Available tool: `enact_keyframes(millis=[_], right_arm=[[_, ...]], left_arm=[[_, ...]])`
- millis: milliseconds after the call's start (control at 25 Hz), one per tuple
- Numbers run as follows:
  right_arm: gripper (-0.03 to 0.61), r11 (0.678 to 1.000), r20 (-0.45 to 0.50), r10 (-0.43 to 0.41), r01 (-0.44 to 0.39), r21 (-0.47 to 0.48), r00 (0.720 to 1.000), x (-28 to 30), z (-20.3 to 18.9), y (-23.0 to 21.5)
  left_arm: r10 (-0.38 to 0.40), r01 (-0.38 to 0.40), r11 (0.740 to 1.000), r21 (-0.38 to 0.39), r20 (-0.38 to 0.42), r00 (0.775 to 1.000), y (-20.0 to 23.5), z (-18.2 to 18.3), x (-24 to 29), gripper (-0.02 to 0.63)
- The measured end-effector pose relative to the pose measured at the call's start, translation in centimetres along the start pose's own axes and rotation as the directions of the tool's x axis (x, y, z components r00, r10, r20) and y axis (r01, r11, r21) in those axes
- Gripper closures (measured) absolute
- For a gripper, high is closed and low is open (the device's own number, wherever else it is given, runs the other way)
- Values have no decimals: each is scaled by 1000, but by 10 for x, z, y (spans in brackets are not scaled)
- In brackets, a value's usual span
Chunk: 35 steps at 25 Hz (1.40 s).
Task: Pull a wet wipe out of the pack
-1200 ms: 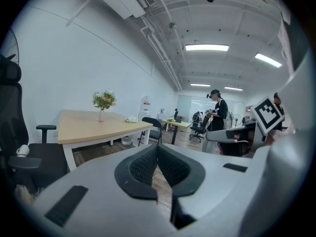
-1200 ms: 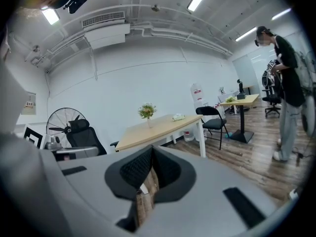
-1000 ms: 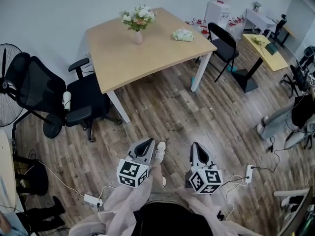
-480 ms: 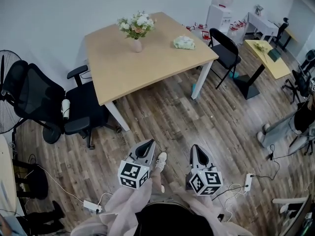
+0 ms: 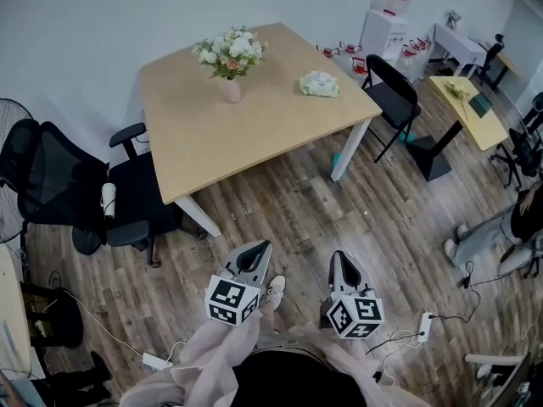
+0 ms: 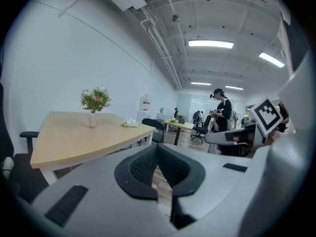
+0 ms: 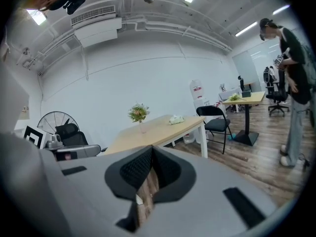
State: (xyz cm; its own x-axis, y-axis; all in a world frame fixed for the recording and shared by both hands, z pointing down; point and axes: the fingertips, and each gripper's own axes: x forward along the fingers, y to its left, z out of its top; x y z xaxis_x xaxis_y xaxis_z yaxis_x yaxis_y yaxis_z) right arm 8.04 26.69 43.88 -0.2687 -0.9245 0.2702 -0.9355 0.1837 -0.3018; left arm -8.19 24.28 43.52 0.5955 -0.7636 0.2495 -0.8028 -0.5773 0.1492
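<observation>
The wet wipe pack (image 5: pixel 319 83), pale green and white, lies near the far right corner of the light wooden table (image 5: pixel 254 134). It is small in the left gripper view (image 6: pixel 131 124) and in the right gripper view (image 7: pixel 176 119). My left gripper (image 5: pixel 254 253) and right gripper (image 5: pixel 341 264) hang side by side over the wooden floor, well short of the table and pointing toward it. Both are shut with nothing between the fingertips; in their own views the left gripper (image 6: pixel 157 147) and right gripper (image 7: pixel 151 149) have their pads meeting at the tip.
A vase of flowers (image 5: pixel 229 58) stands on the table's far left part. A black office chair (image 5: pixel 85 193) sits left of the table, a black folding chair (image 5: pixel 390 91) to its right. A power strip (image 5: pixel 422 326) and cables lie on the floor at right. A person (image 7: pixel 291 78) stands at right.
Both grippers and the head view have moved forward toward the table, which now sits closer and lower in the picture. Both grippers stay shut and empty.
</observation>
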Motion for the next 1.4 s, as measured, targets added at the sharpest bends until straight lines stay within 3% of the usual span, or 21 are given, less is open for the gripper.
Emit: enact_keyframes(millis=[880,1400], right_arm=[[568,998,15,-57,57,26,998,141,48,-39],[568,997,9,-72,72,19,997,155,47,-38]], left_arm=[[-49,49,999,16,-7,999,86,43,124,603],[-88,89,996,25,-35,995,93,43,143,603]])
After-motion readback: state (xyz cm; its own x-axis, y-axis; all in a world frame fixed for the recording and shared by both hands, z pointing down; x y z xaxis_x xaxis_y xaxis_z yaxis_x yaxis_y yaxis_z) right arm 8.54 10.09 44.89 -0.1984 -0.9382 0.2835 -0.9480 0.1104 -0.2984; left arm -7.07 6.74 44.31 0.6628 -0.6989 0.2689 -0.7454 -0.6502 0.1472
